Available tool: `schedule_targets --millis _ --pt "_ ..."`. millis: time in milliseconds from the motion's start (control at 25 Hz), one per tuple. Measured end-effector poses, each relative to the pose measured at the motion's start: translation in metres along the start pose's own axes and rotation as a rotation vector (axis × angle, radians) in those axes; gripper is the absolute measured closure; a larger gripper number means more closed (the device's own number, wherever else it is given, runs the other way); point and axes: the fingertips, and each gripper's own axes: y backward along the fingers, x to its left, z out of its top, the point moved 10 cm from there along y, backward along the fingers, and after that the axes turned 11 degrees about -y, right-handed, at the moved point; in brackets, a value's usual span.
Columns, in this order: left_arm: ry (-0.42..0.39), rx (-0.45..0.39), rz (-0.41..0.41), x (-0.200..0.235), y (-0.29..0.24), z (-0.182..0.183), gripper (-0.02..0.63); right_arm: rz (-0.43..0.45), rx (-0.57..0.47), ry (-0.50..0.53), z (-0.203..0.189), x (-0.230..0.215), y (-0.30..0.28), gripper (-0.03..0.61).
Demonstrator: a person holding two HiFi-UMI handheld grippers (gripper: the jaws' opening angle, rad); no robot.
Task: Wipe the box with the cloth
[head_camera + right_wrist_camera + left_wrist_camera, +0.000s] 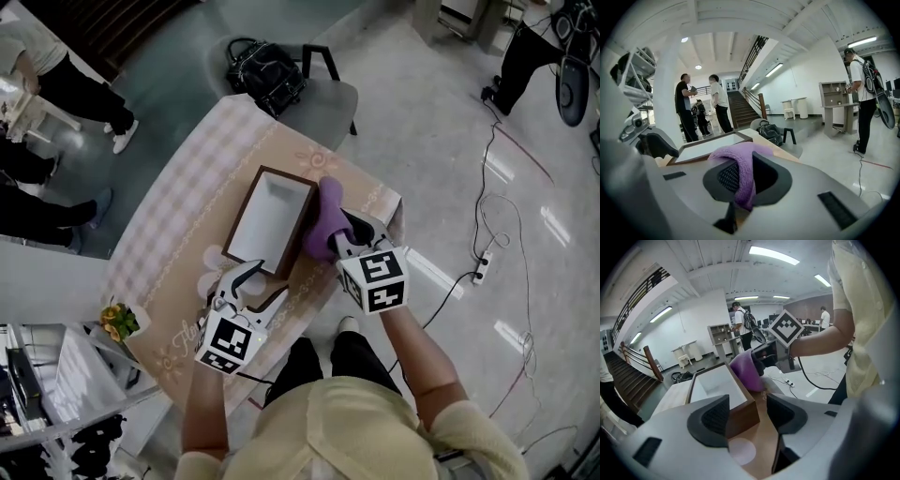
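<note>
R hand-held gripper [740, 180] clamped on purple cloth [739, 157], pressed to brown box [301, 225] wall ahead. L hand-held gripper [746, 414] jaws apart, straddling box's near corner on counter [183, 211].

Bright, even indoor light from long ceiling lamps [773, 255] overhead. Shadows faint and soft-edged. White glare patches on the glossy floor [441, 141]. Heavy fisheye bending in both gripper views, with dark rounded corners. Nearest parts of the left gripper [747, 416] and right gripper [744, 177] soft, out of focus. Head view fairly sharp, bent only slightly.
</note>
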Motion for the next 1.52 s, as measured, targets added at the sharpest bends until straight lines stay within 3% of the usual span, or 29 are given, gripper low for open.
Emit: schedule_targets --millis 320,1520 --pt "0.06 -0.09 -0.043 0.006 0.001 -0.004 0.351 0.032 0.037 -0.02 -0.003 0.013 -0.024 0.534" --pt "0.001 -0.214 -0.08 0.009 0.007 -0.019 0.348 0.098 0.095 -0.005 -0.041 0.066 0.002 0.534"
